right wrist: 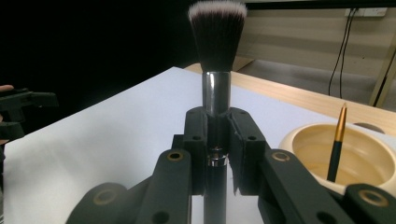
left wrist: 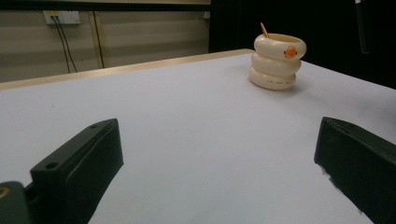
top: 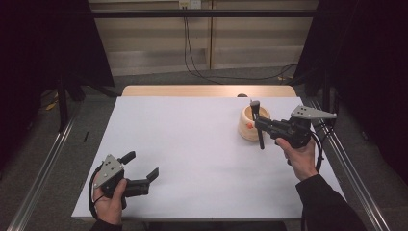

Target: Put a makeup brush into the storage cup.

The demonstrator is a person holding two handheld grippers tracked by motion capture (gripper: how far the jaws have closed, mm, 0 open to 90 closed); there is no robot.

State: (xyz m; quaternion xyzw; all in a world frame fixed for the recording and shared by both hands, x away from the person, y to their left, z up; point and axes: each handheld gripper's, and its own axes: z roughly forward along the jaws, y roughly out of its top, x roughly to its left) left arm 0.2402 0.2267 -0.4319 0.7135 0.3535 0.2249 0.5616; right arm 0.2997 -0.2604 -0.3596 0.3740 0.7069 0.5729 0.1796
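A black-handled make-up brush with a silver ferrule and a white-tipped dark bristle head [right wrist: 217, 32] is clamped between the jaws of the right gripper [top: 260, 124], which is held just beside and partly over the cream-coloured holder shaped like three stacked rings [top: 250, 126] near the far right of the white table top [top: 192, 154]. In the right gripper view the jaws are seen closed on the ferrule and handle, bristles up, with the holder's open mouth [right wrist: 359, 154] close at the right. The step in hand is judged to be the placing of the brush into that holder.

For this to be done well, the brush should be kept upright and carried sideways until its lower end stands over the mouth, not over the rim. It should then be lowered straight, so that the light holder is not pushed or tipped. Room should be left for the slim black pencil with a gold tip [right wrist: 337, 144] already leaning inside, against which the handle could catch. The jaws should be parted only once the handle rests inside the holder.

The left gripper [top: 142, 169] is held low at the near left of the table, well apart from the holder, its jaws spread wide with nothing between them; it could be brought over to steady the holder if needed.

By count: one brush, one pencil, one holder with one orange mark on its side [left wrist: 291, 51], one table, two grippers.
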